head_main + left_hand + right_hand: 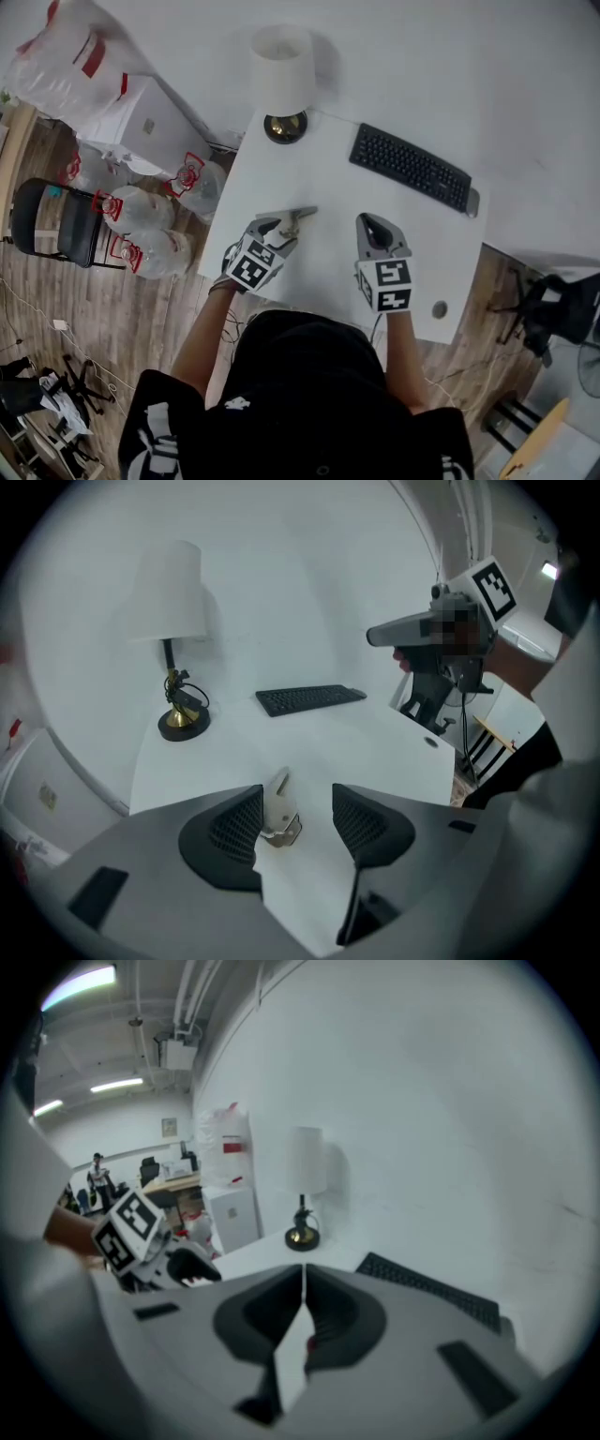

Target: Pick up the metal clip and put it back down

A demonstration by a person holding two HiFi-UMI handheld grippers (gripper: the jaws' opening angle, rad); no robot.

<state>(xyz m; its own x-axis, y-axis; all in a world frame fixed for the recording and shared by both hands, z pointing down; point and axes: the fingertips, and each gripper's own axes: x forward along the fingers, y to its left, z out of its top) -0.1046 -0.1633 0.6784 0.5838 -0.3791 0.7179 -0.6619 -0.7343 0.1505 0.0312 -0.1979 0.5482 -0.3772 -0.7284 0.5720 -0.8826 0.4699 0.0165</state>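
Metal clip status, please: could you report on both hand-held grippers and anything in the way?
Left hand-held gripper open, jaws straddling the metal clip on the table. Right hand-held gripper shut, empty. Lamp and keyboard well beyond.

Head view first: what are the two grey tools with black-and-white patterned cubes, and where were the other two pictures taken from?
There is no robot: a person holds a grey two-jaw gripper in each hand, and the patterned cubes are part of those grippers. The head view looks down from a camera on the person's head. The other two pictures come from a camera riding on each gripper, looking along its jaws. On the white table stand a white-shaded lamp and a black keyboard. The left gripper has its jaws apart, with the small silver metal clip lying on the table between them, not gripped. The right gripper has its jaws shut, with nothing between them.
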